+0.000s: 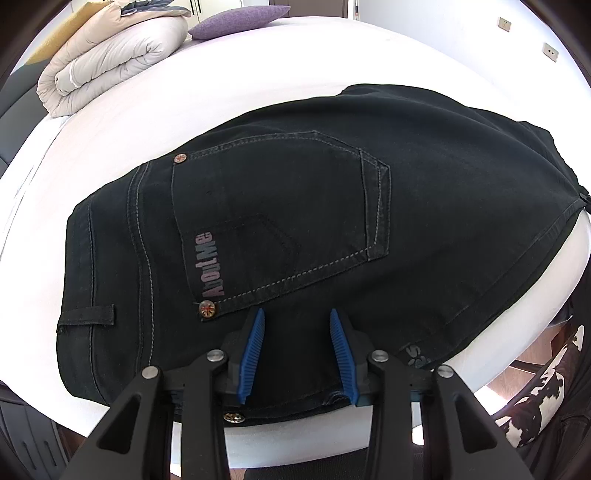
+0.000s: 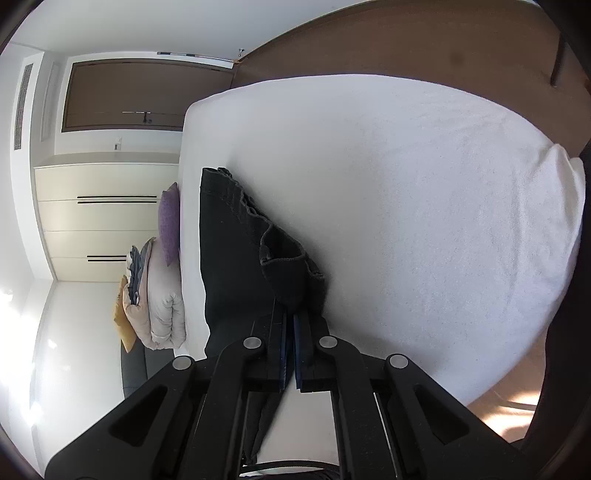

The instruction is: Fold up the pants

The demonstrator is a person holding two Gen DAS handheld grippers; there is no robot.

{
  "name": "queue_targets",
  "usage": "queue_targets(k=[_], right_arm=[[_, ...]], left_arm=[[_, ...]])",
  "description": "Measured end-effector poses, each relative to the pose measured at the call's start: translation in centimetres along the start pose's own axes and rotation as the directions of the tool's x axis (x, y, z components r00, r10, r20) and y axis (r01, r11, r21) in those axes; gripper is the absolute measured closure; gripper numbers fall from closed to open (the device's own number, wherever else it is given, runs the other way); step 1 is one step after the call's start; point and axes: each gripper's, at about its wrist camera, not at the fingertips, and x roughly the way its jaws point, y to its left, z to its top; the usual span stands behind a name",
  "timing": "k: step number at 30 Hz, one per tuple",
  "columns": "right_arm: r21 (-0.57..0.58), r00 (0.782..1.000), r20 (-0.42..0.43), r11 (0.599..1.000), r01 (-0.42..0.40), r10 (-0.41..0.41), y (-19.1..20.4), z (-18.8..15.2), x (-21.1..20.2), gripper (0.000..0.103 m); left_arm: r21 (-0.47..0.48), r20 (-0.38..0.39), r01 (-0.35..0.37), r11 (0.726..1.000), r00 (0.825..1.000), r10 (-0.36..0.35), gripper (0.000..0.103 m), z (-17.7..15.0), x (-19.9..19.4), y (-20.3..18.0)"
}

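Observation:
Black jeans (image 1: 332,206) lie on the white bed (image 1: 258,66), back pocket with "AboutMe" print facing up, waistband toward the left. My left gripper (image 1: 297,314) is open, its blue pads (image 1: 253,347) spread just above the near edge of the jeans, holding nothing. In the right wrist view, my right gripper (image 2: 290,317) is shut on a fold of the black pants fabric (image 2: 236,251), with the leg hem bunched just beyond the fingertips. The view is rolled sideways.
A folded beige duvet (image 1: 110,55) and a purple pillow (image 1: 236,22) sit at the far left of the bed. White drawers (image 2: 99,214) stand beyond the bed. A patterned item (image 1: 535,402) and wood floor lie at lower right.

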Motion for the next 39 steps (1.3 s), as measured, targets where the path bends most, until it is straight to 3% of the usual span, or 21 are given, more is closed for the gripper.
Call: queue_targets(k=[9, 12, 14, 15, 16, 18, 21, 23, 25, 29, 31, 39], right_arm=[[-0.058, 0.998, -0.039, 0.997, -0.043, 0.040, -0.3, 0.5, -1.5, 0.098], [-0.135, 1.000, 0.017, 0.990, 0.028, -0.026, 0.7, 0.0, -3.3, 0.092], [-0.198, 0.990, 0.095, 0.973, 0.118, -0.101, 1.7, -0.3, -4.7, 0.075], [-0.212, 0.988, 0.116, 0.969, 0.123, -0.100, 2.2, -0.3, -5.3, 0.069], [-0.217, 0.988, 0.127, 0.969, 0.117, -0.090, 2.6, -0.4, -5.7, 0.052], [-0.250, 0.988, 0.145, 0.964, 0.089, -0.054, 4.1, -1.0, -6.3, 0.046], [-0.353, 0.999, 0.032, 0.935, -0.007, 0.019, 7.5, -2.9, -4.7, 0.046], [-0.352, 0.991, -0.098, 0.928, -0.120, 0.091, 9.0, -4.8, -2.7, 0.046], [-0.287, 0.957, -0.253, 0.933, -0.216, 0.144, 9.6, -7.4, 0.4, 0.046], [-0.228, 0.894, -0.435, 0.948, -0.223, 0.105, 9.4, -12.4, 6.1, 0.048], [-0.173, 0.868, -0.485, 0.960, -0.219, 0.111, 8.6, -13.7, 7.8, 0.048], [-0.197, 0.846, -0.530, 0.961, -0.196, 0.064, 8.9, -16.6, 11.0, 0.048]], left_arm=[[-0.004, 0.023, 0.011, 1.000, 1.000, -0.011, 0.063, -0.9, 0.0, 0.7], [-0.009, 0.038, 0.013, 1.000, 0.999, -0.012, 0.063, -1.5, -0.1, 0.9], [-0.014, 0.049, 0.016, 1.000, 0.999, -0.016, 0.063, -1.7, -0.1, 1.0], [-0.016, 0.055, 0.019, 1.000, 0.998, -0.018, 0.063, -1.9, -0.1, 1.1], [-0.020, 0.060, 0.021, 1.000, 0.998, -0.020, 0.063, -2.1, -0.2, 1.2], [-0.032, 0.072, 0.025, 0.999, 0.997, -0.023, 0.063, -2.3, -0.2, 1.4], [-0.059, 0.093, 0.028, 0.998, 0.995, -0.022, 0.063, -2.7, -0.2, 1.6], [-0.076, 0.107, 0.028, 0.997, 0.994, -0.020, 0.063, -3.1, -0.4, 1.5], [-0.085, 0.113, 0.030, 0.996, 0.993, -0.020, 0.063, -3.5, -0.5, 1.5], [-0.076, 0.108, 0.031, 0.997, 0.994, -0.023, 0.063, -3.9, -0.6, 1.7], [-0.073, 0.107, 0.034, 0.997, 0.994, -0.026, 0.063, -4.0, -0.7, 1.9], [-0.070, 0.106, 0.038, 0.997, 0.994, -0.030, 0.063, -4.1, -0.7, 1.9]])
